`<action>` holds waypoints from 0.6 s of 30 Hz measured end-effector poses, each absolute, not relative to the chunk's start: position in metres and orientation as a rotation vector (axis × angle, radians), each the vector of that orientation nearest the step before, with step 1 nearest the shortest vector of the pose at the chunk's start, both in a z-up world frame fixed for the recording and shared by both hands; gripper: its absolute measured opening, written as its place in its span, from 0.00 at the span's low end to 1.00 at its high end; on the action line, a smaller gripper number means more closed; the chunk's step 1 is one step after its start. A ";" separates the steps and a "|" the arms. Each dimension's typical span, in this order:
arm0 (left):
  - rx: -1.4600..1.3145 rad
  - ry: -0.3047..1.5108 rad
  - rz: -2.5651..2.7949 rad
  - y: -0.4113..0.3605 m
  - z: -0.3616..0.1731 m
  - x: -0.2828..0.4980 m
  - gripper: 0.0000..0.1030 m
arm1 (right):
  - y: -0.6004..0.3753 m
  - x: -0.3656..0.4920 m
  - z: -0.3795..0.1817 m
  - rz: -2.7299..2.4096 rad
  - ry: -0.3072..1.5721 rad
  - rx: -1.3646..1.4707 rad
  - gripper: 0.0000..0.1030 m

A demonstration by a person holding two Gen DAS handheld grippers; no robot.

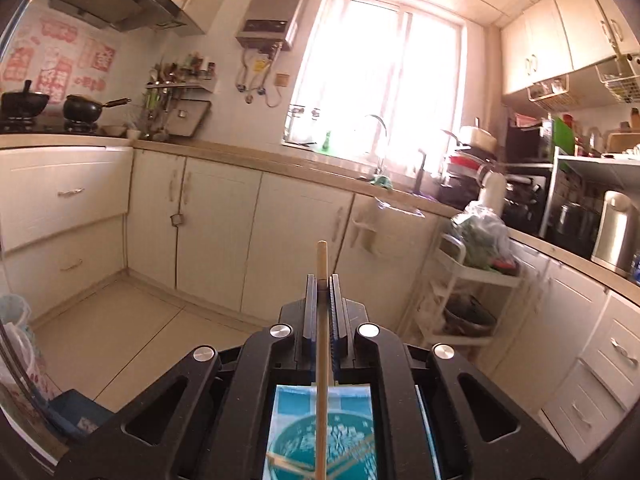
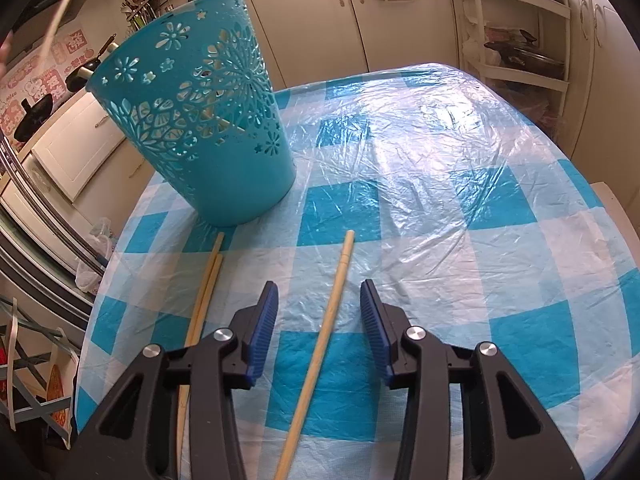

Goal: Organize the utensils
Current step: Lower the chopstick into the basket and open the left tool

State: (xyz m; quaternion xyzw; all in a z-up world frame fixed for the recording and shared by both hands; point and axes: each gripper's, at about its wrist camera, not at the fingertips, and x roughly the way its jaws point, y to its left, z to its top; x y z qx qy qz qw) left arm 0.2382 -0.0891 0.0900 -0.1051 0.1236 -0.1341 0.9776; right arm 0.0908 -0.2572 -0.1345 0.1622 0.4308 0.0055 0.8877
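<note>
My left gripper (image 1: 322, 280) is shut on a wooden chopstick (image 1: 322, 344), held upright high above the teal basket (image 1: 332, 448), whose inside shows below with chopsticks in it. In the right wrist view the teal perforated basket (image 2: 196, 120) stands on the blue checked table (image 2: 460, 208). My right gripper (image 2: 319, 296) is open, its jaws on either side of a single chopstick (image 2: 328, 320) lying on the table. Two more chopsticks (image 2: 202, 308) lie side by side to its left, near the basket's base.
The table has a clear plastic cover. Kitchen cabinets (image 1: 216, 232) run along the walls, with a stove and pans (image 1: 84, 110) at left and a white storage cart (image 1: 472, 292) at right. A thin pale strip (image 2: 64, 4) crosses the right wrist view's top left.
</note>
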 end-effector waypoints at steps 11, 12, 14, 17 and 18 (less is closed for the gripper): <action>-0.200 0.348 -0.274 -0.105 0.025 0.260 0.05 | -0.257 0.092 -0.134 0.018 0.896 0.336 0.44; -0.191 0.359 -0.276 -0.105 0.020 0.258 0.05 | -0.257 0.092 -0.134 0.018 0.896 0.336 0.44; -0.164 0.383 -0.279 -0.105 0.012 0.256 0.05 | -0.257 0.092 -0.134 0.019 0.896 0.336 0.44; -0.118 0.422 -0.286 -0.105 0.005 0.251 0.07 | -0.258 0.092 -0.134 0.019 0.895 0.336 0.44; -0.105 0.427 -0.282 -0.101 0.004 0.246 0.09 | -0.257 0.092 -0.134 0.019 0.895 0.336 0.44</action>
